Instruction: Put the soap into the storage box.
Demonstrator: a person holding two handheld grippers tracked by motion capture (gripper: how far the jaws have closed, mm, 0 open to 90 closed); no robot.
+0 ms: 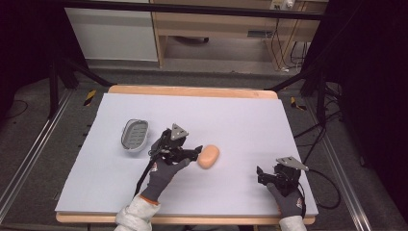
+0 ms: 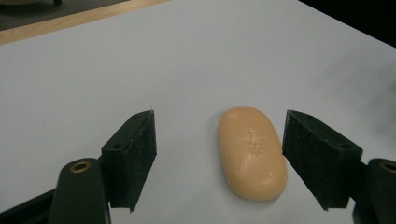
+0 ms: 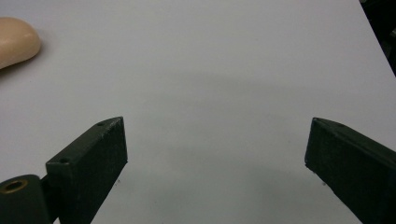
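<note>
Our left tool was spread wide with the soap bar lying on the table between its jaws, nearer the right one, its long axis running along them. Our right tool, released and empty, sat well apart.

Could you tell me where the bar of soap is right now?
In the high view the soap lies near the table's middle, between the left gripper's open jaws, right of the soap dish.

Soap cut by left edge
</note>
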